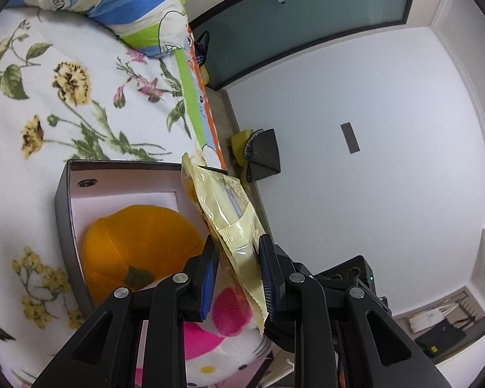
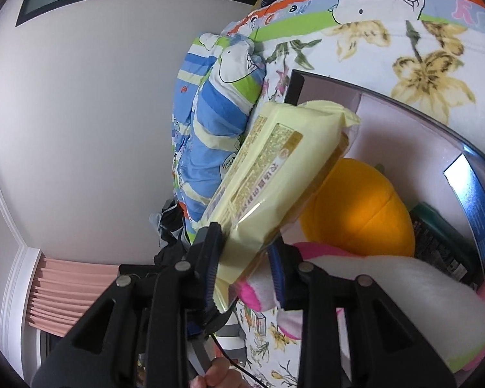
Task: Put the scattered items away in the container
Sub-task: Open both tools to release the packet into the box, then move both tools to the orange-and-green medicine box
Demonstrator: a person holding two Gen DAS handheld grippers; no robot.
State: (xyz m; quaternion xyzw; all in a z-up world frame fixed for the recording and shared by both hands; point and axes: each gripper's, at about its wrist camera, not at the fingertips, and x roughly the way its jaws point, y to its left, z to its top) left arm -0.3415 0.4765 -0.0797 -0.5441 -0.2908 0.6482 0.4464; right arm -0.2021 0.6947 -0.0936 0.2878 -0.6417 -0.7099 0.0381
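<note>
Gripping 1 pale yellow snack packet [image 1: 232,226] each: left gripper [image 1: 239,278] clamps the crimped end of its packet, which hangs tilted over the black box [image 1: 64,213]. Right gripper [image 2: 245,274] has a bulkier yellow packet [image 2: 274,174] between its pads, contact looks loose, grasp uncertain. Box sits on the floral bedspread [image 1: 48,113]; inside lie an orange pumpkin plush [image 1: 139,249] and a pink-white plush [image 1: 223,323].

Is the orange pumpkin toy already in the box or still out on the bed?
In. The pumpkin toy lies inside the black box, against its pale lining.
</note>
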